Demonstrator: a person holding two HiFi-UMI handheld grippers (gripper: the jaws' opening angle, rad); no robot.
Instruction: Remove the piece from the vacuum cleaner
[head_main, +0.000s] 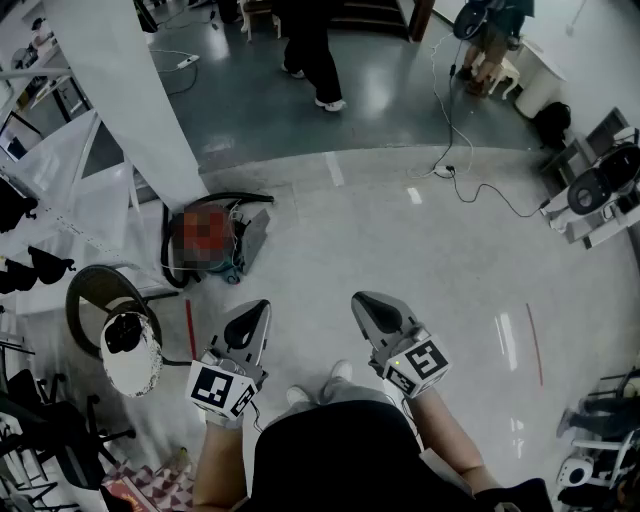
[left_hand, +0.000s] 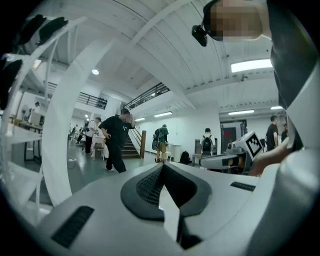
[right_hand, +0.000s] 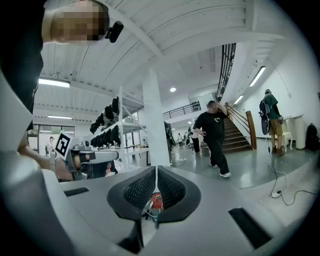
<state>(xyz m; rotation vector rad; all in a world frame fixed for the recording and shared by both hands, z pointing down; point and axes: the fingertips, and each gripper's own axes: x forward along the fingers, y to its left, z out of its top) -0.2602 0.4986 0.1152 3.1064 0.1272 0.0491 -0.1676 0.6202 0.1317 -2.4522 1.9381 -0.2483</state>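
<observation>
The vacuum cleaner (head_main: 225, 240), teal and grey with a red top and a black hose looped round it, stands on the floor by the foot of a white pillar (head_main: 130, 90). Its red top (right_hand: 156, 201) shows low through the slit of the right jaws. My left gripper (head_main: 261, 306) and right gripper (head_main: 361, 299) are held side by side in front of the person's body, well short of the vacuum cleaner. Both point toward it, roughly level. Both are shut with nothing between the jaws, as the left gripper (left_hand: 162, 167) and right gripper (right_hand: 156, 172) show in their own views.
A black chair (head_main: 105, 295) with a white round object (head_main: 130, 355) stands at the left, beside racks of dark gear. A cable with a power strip (head_main: 445, 170) runs across the floor at the back right. A person (head_main: 310, 45) walks near the stairs; equipment lines the right wall.
</observation>
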